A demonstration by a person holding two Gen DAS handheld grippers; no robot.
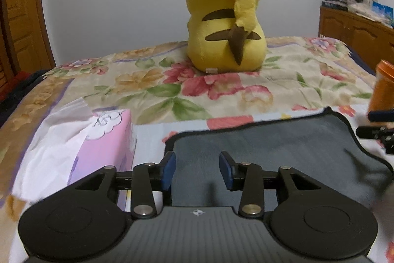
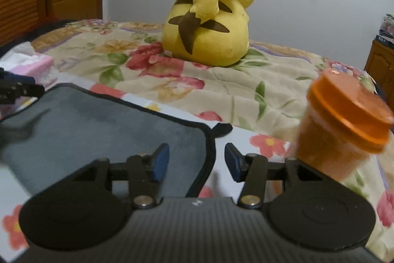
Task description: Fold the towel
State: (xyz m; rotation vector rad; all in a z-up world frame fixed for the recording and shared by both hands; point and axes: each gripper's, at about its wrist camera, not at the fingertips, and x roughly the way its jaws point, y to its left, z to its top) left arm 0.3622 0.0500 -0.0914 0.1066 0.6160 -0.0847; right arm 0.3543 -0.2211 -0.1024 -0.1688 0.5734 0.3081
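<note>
Two tools hang low over a grey towel [image 1: 270,147] that lies flat on the bed [image 1: 246,93]. The left tool [image 1: 197,170] is released, its blue pads [image 1: 168,171] spread apart with nothing between them; the towel spreads just beneath and ahead of it, its left edge near the left pad. The right tool [image 2: 197,163] is also released and empty, set over the towel's right edge, whose black hem runs between its pads. A pink tissue box [image 1: 106,139] stands just left of the left tool. An orange jar [image 2: 344,125] stands just right of the right tool. Well ahead of both sits a yellow plush [image 1: 226,16], its back toward them.
</note>
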